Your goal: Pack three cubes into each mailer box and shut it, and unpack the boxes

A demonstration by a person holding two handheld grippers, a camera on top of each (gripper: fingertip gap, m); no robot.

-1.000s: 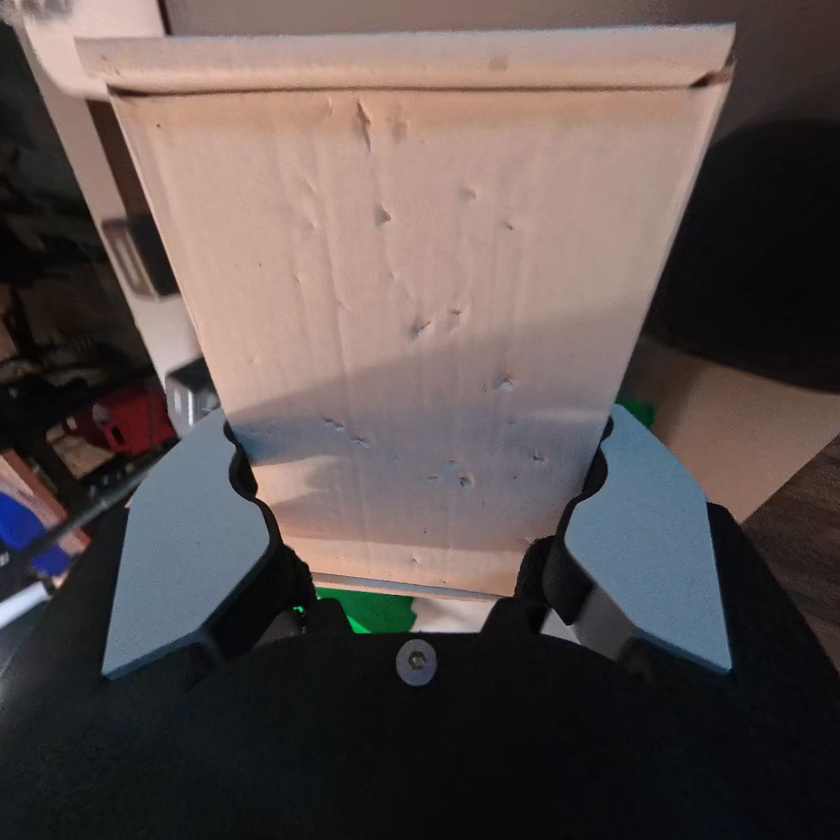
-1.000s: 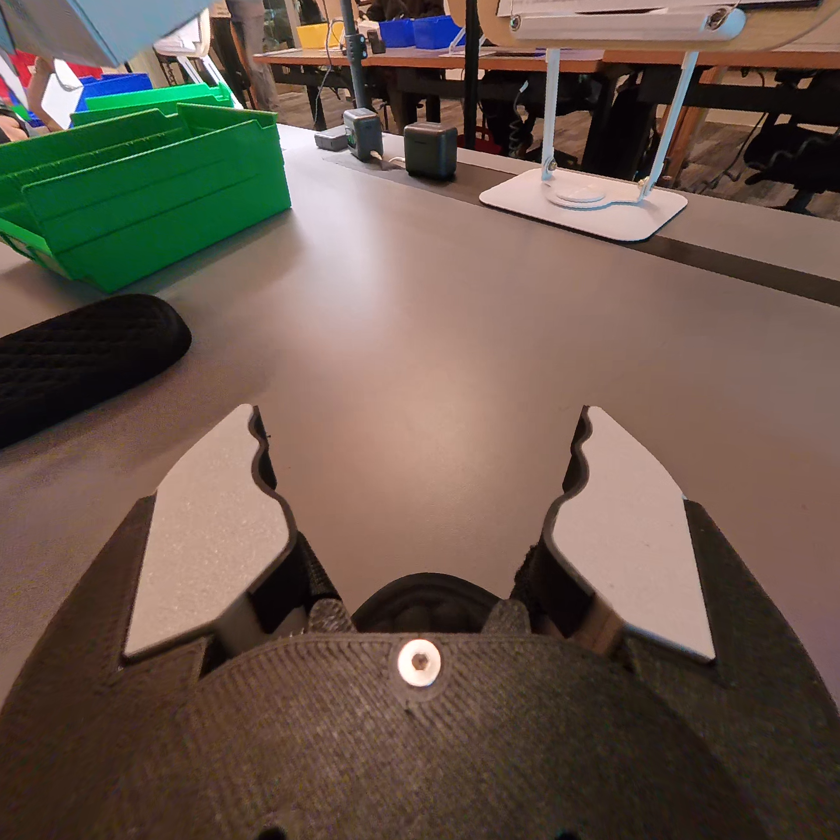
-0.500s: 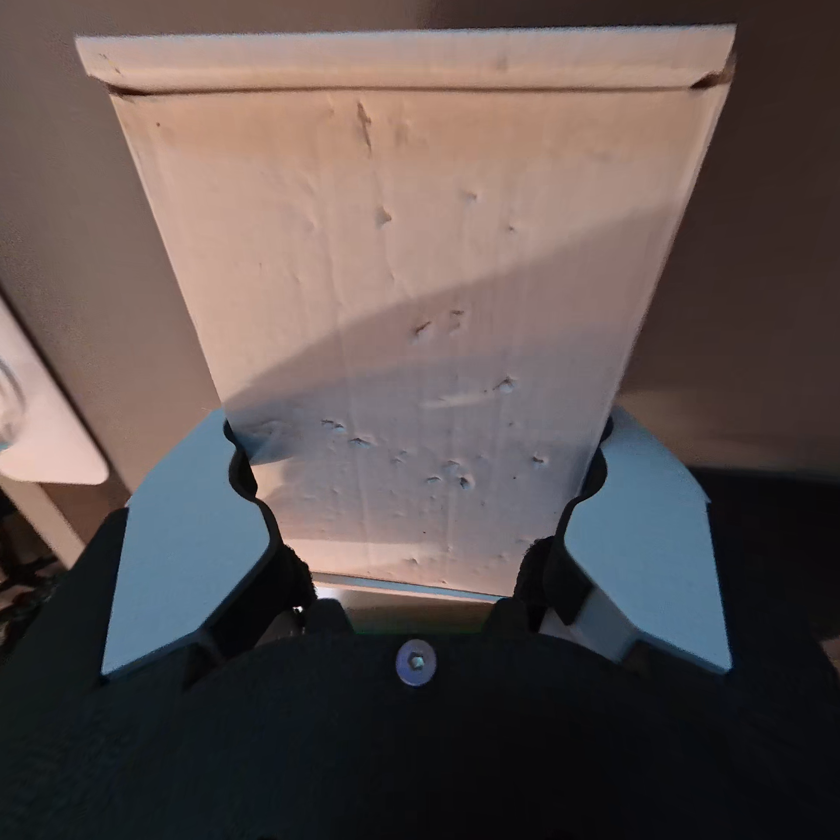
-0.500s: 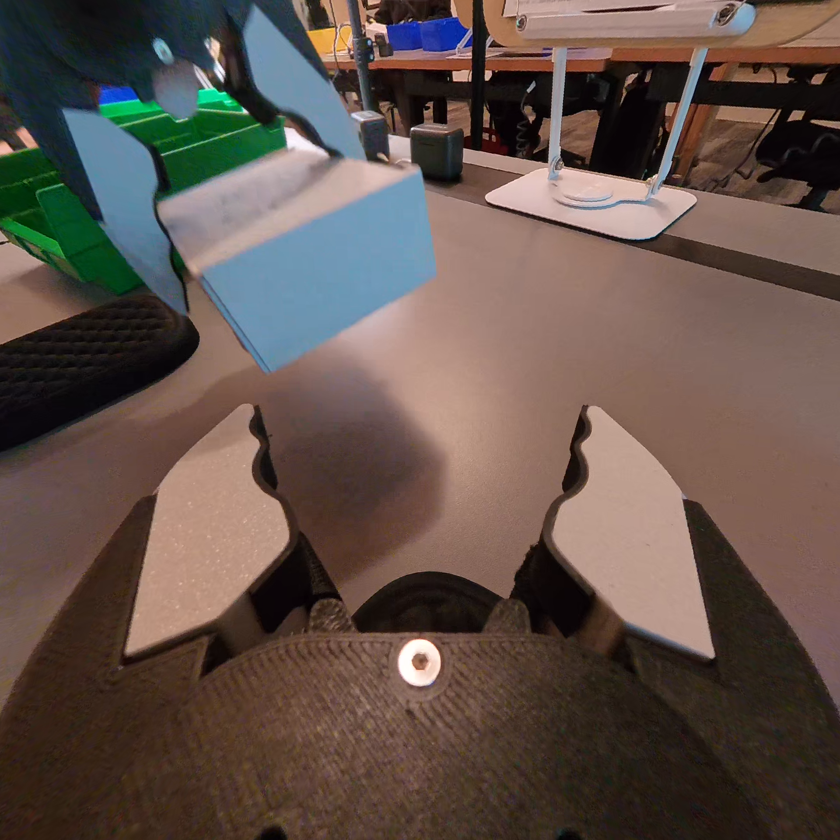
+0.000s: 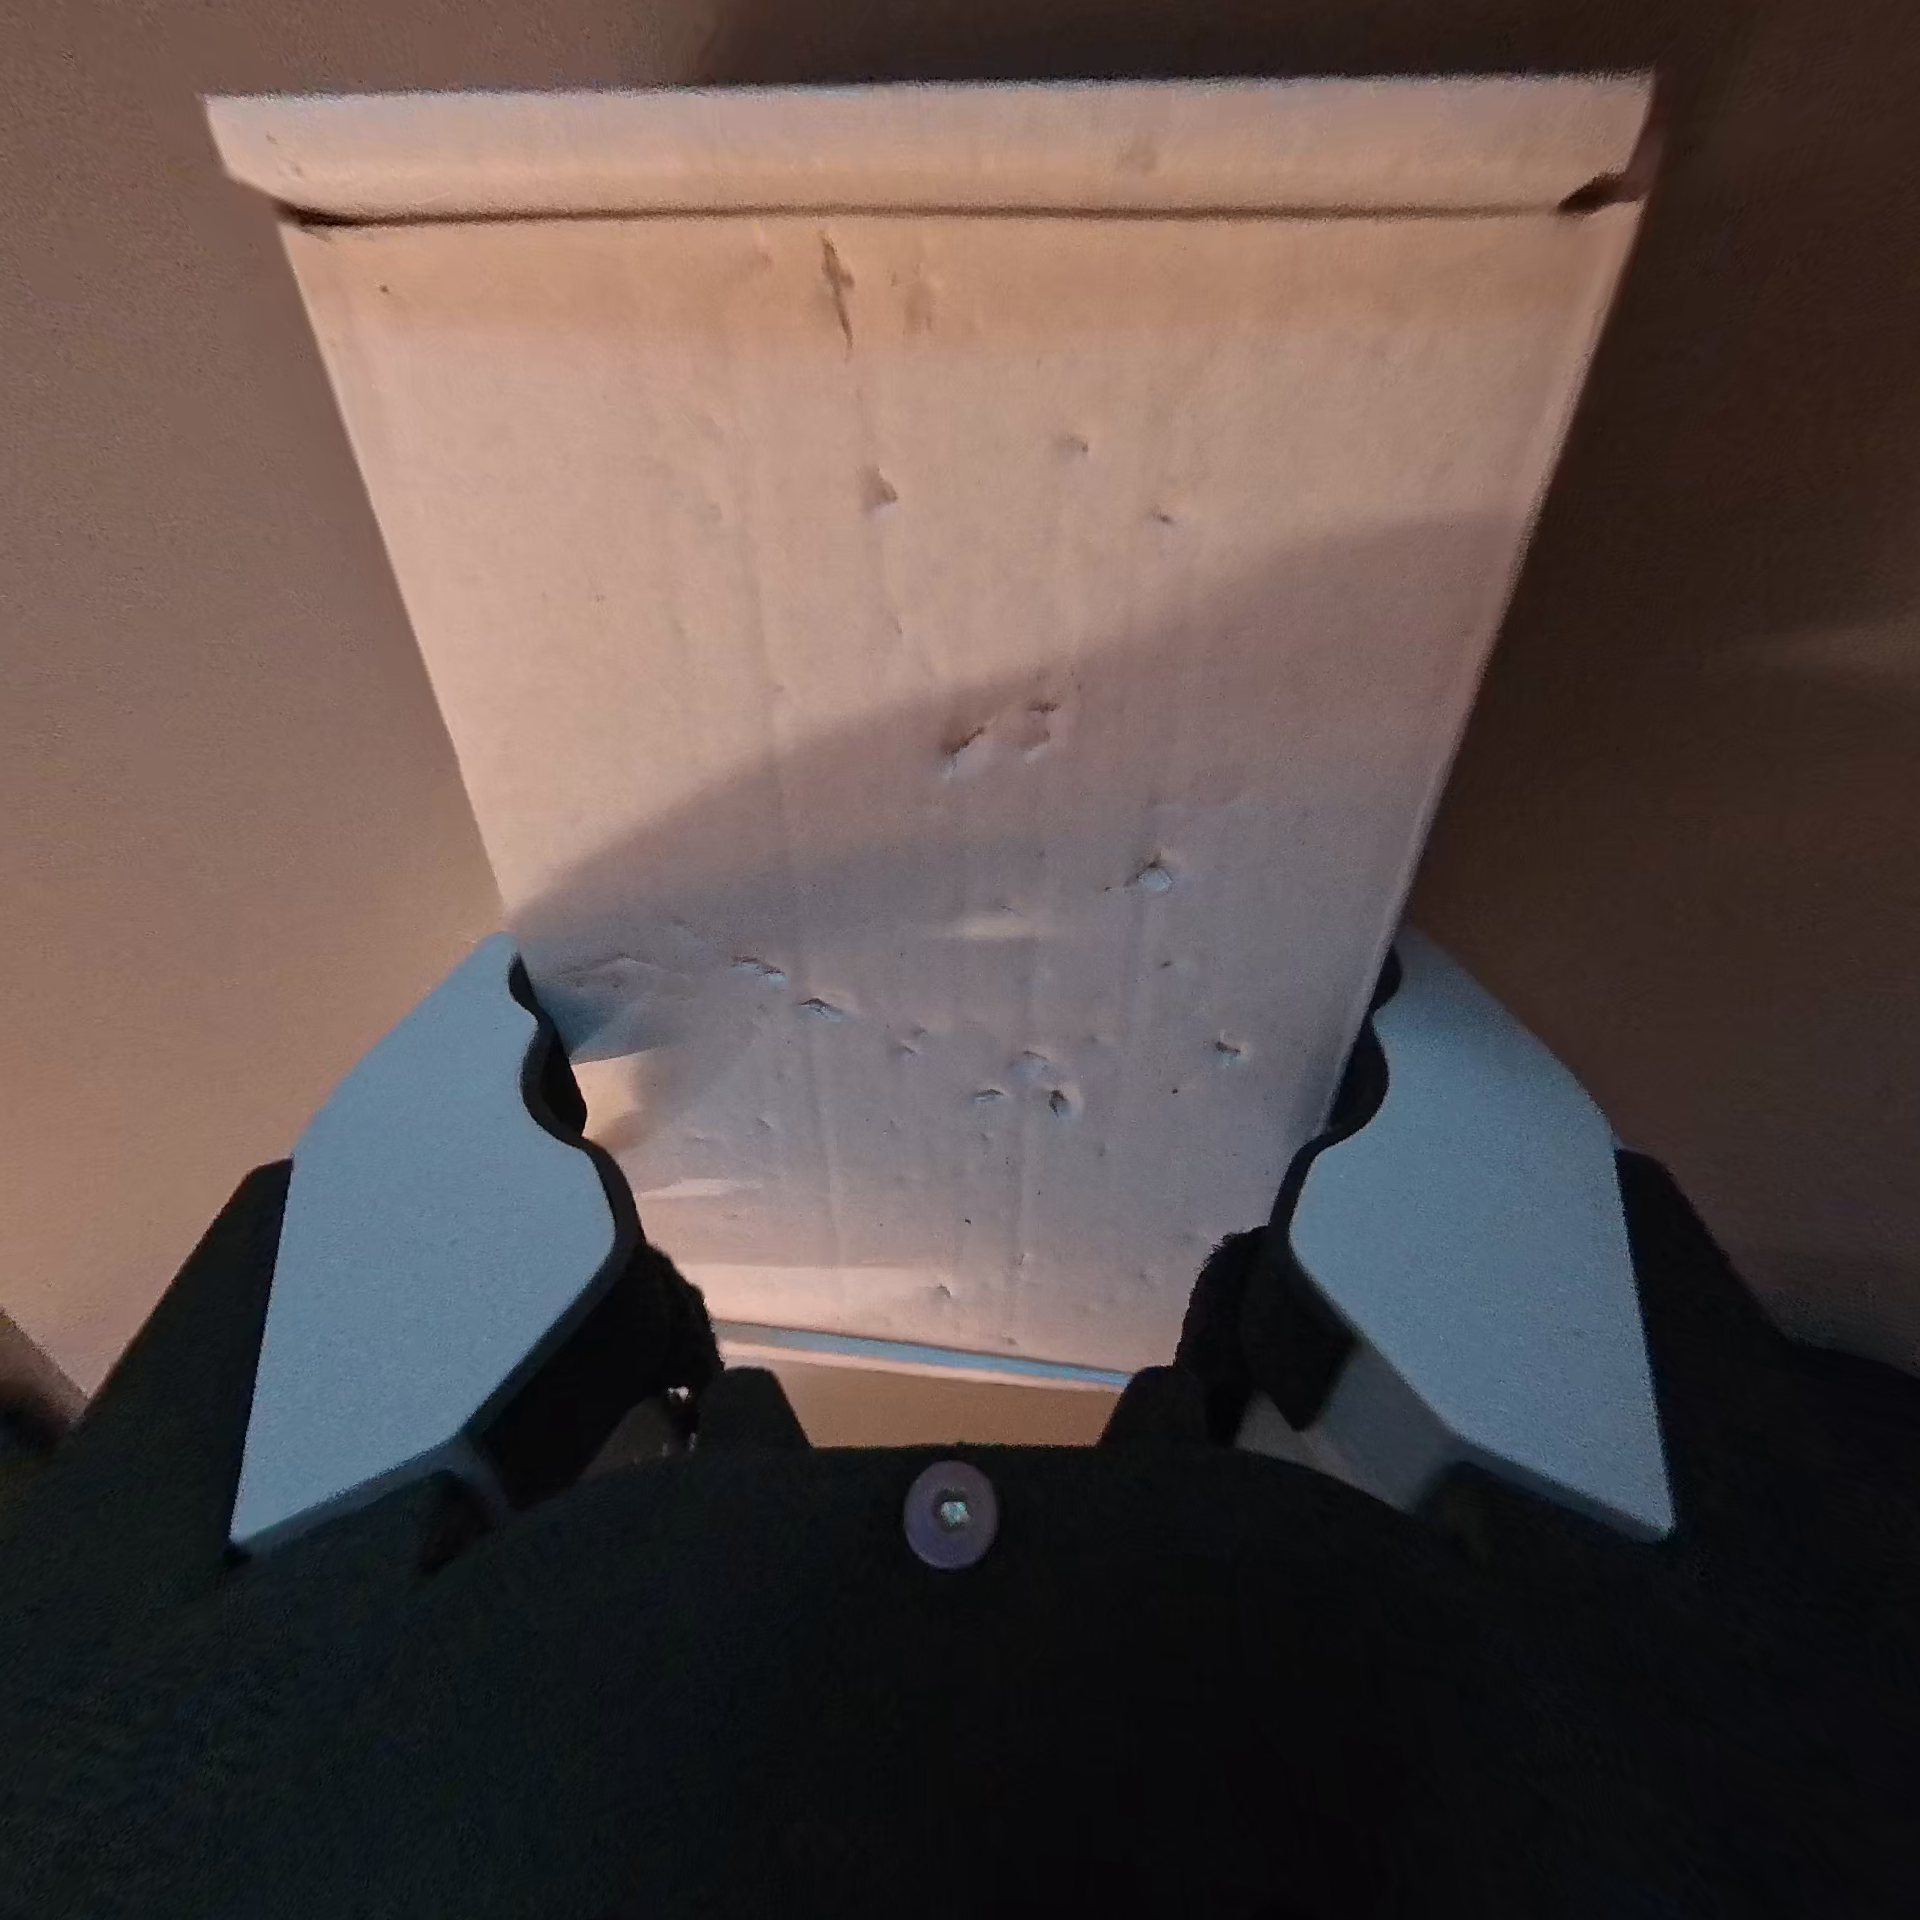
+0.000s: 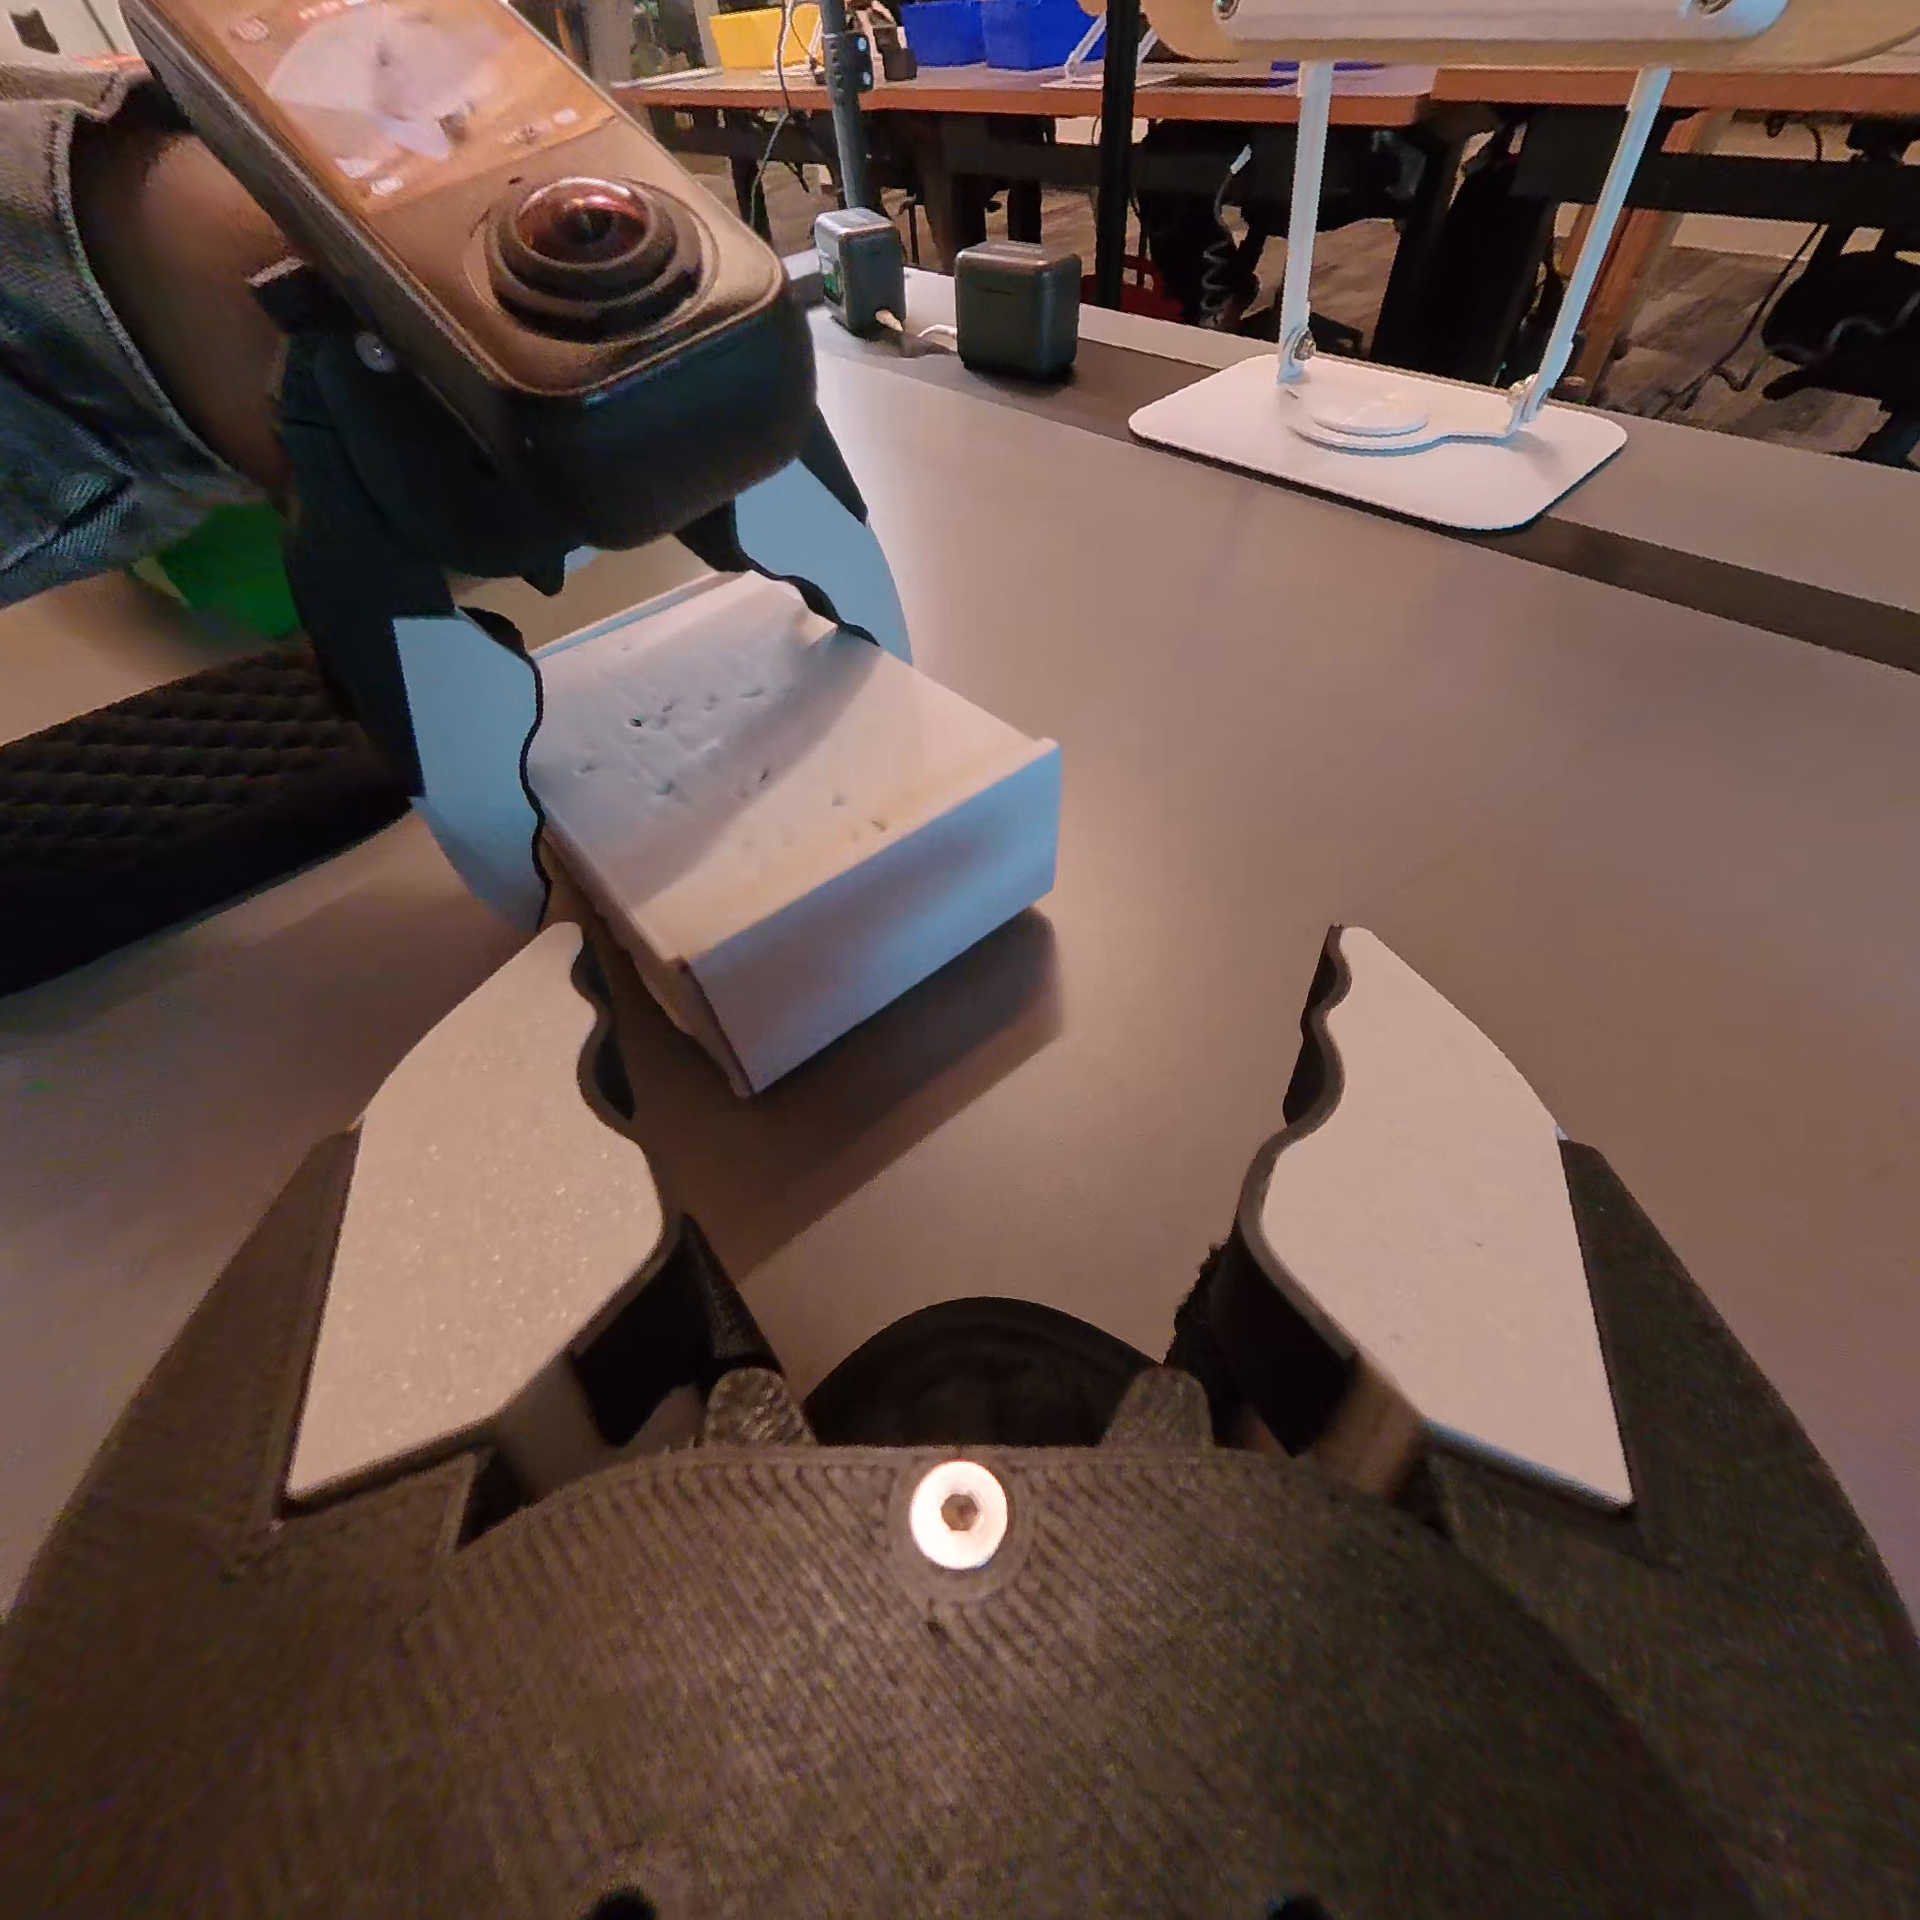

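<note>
A closed white mailer box [image 5: 935, 665] with a dented lid fills the left wrist view. My left gripper [image 5: 951, 977] is shut on its two long sides near the near end. In the right wrist view the same box [image 6: 800, 821] sits low on the grey table [image 6: 1351, 779], with the left gripper [image 6: 686, 665] clamped on it from above-left. My right gripper [image 6: 956, 945] is open and empty, just in front of the box's near corner. No cubes are visible.
A black padded wrist rest [image 6: 177, 790] lies at left, with a bit of green bin [image 6: 223, 566] behind the left hand. A white lamp base [image 6: 1382, 447] and two small dark chargers [image 6: 1013, 312] stand at the table's back. A sleeved arm [image 6: 73, 343] holds the left gripper.
The left gripper has carried the box from high at the left down to the table in front of my right gripper. The right gripper has stayed open and still.
</note>
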